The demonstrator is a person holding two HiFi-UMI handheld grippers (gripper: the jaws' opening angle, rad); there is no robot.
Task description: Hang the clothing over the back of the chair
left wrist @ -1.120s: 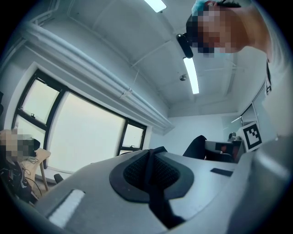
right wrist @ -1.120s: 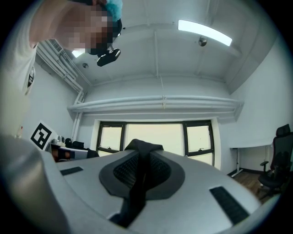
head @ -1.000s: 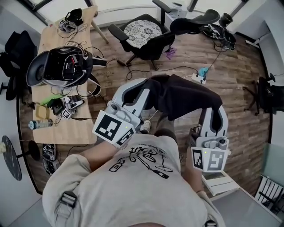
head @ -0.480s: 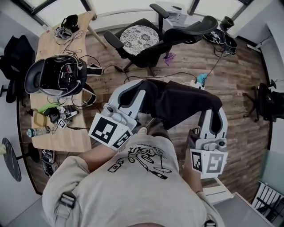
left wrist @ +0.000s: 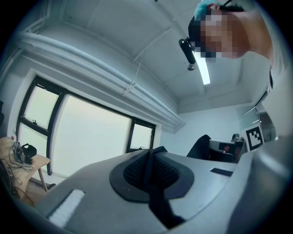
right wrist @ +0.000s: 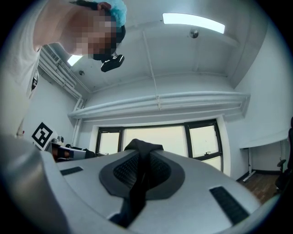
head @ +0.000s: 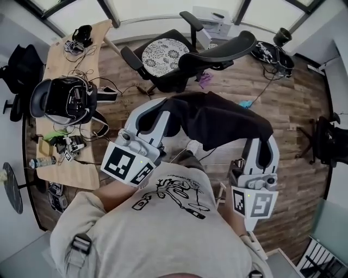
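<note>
Clothing (head: pixel 217 122), pinched by left tool (left wrist: pixel 150 161) and right tool (right wrist: pixel 139 165), covers both tools' tips

left gripper (left wrist: pixel 149 157) | jaws clamped on dark clothing (left wrist: pixel 159 201) | window (left wrist: pixel 87 132) behind

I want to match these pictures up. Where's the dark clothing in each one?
Head view: clothing spreads across the middle, below the chair.
Left gripper view: clothing is a thin strip at bottom centre, pinched in the left gripper.
Right gripper view: clothing is a dark fold at bottom centre, pinched in the right gripper.
Shared landmark: the bright windows.
</note>
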